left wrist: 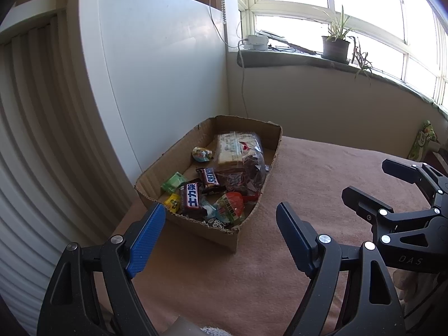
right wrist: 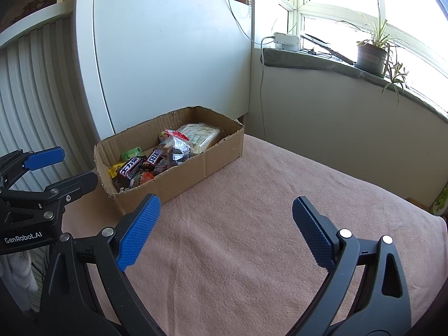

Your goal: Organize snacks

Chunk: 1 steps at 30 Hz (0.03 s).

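Holding nothing, left claw and right claw spread; corrugated box full.

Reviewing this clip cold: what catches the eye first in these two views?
The cardboard box of snacks on the pink cloth stands out, near the white cabinet, with Snickers bars and a bagged loaf inside. The left gripper and right gripper are both open and empty, short of the box. A potted plant sits on the bright windowsill.

Cardboard box blocks left; pink cloth open.
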Available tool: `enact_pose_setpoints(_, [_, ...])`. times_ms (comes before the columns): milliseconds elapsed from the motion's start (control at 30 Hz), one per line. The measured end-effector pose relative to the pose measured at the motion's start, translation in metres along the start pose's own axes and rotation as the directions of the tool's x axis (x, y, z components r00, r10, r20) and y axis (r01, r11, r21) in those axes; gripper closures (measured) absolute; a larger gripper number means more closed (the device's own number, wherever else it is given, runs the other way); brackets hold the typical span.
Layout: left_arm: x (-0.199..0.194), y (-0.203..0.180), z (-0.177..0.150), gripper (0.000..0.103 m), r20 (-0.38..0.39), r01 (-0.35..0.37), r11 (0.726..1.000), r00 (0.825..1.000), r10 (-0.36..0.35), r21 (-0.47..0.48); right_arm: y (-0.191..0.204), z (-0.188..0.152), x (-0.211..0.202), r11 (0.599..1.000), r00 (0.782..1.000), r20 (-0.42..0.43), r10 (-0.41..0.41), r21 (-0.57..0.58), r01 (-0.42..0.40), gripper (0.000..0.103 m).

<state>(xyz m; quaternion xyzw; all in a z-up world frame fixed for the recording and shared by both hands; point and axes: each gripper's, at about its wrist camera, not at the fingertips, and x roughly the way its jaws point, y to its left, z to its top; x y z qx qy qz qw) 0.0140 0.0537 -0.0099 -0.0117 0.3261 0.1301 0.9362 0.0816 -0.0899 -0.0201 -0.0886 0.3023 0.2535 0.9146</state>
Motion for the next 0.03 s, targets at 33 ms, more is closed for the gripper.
enact_pose_setpoints(33, [0.0001,-0.0001,-0.0003,0.021,-0.003,0.003,1.0,1.0,-0.003,-0.001,-0.0001,0.0,0.0001,1.0,1.0,0.0,0.0,0.0,0.0,0.006])
